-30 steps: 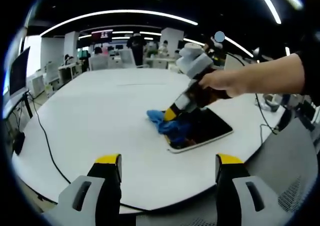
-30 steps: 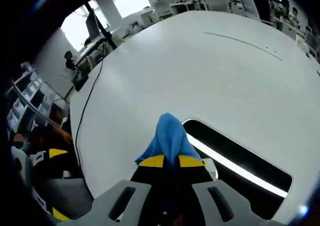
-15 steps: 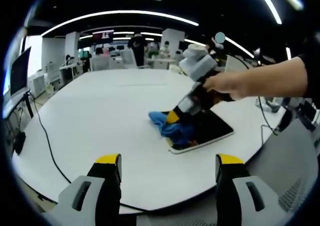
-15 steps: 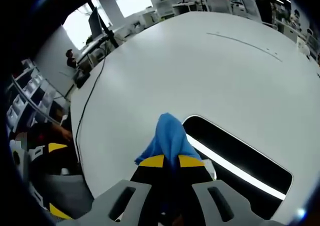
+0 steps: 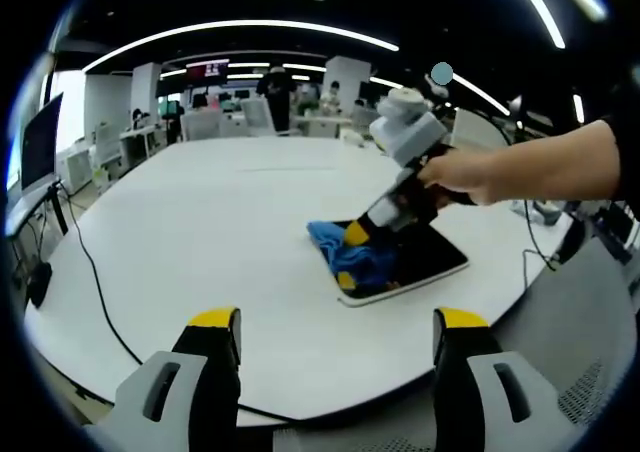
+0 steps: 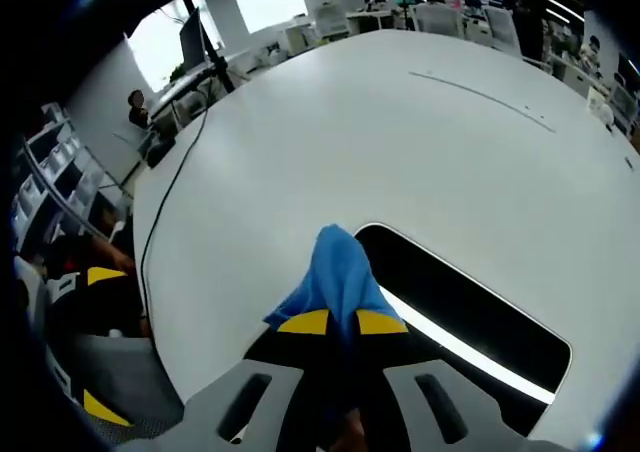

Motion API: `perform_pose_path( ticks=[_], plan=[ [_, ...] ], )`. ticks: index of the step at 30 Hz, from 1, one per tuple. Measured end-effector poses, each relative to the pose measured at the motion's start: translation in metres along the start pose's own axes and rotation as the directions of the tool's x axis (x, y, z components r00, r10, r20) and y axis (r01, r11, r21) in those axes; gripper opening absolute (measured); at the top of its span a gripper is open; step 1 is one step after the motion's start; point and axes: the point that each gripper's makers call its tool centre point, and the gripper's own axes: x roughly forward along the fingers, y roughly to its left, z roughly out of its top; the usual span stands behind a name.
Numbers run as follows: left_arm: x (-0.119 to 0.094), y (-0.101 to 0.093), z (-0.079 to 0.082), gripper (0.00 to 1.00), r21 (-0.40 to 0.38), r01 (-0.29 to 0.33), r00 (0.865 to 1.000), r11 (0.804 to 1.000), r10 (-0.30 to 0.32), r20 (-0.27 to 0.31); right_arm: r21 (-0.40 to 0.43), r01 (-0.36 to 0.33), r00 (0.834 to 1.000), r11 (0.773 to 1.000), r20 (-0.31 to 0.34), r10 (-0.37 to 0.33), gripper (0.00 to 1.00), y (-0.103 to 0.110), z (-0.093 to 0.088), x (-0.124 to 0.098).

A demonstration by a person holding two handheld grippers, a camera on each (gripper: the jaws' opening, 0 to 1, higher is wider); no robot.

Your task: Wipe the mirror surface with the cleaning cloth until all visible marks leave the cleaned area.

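No text, label, brand or number can be read in either view. In the left gripper view a dark hanging screen with red and pale patches (image 5: 204, 70) is at the far end of the office, but it is too small and blurred to tell any letters. The flat dark rectangular mirror with a white frame (image 6: 470, 317) carries no readable marking.
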Motion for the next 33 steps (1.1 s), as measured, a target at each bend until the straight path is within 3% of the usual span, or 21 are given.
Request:
perform_pose_path(
  ticks=[13,28,33],
  plan=[
    [0.001,-0.001,0.001,0.81,0.0,0.01,1.0,1.0,-0.01,0.008,0.014,0.031,1.0,0.999,0.0,-0.031,0.03,-0.025,-0.004,-0.002],
    [-0.001,-0.011,0.007,0.85,0.011,0.065,0.997,0.998,-0.065,0.039,0.052,0.042,0.999,0.998,0.003,-0.042,0.03,-0.035,-0.012,-0.007],
    [-0.001,-0.011,0.007,0.85,0.011,0.065,0.997,0.998,-0.065,0.04,0.016,0.06,0.998,0.998,-0.01,-0.06,0.03,-0.038,-0.014,-0.009]
  ],
)
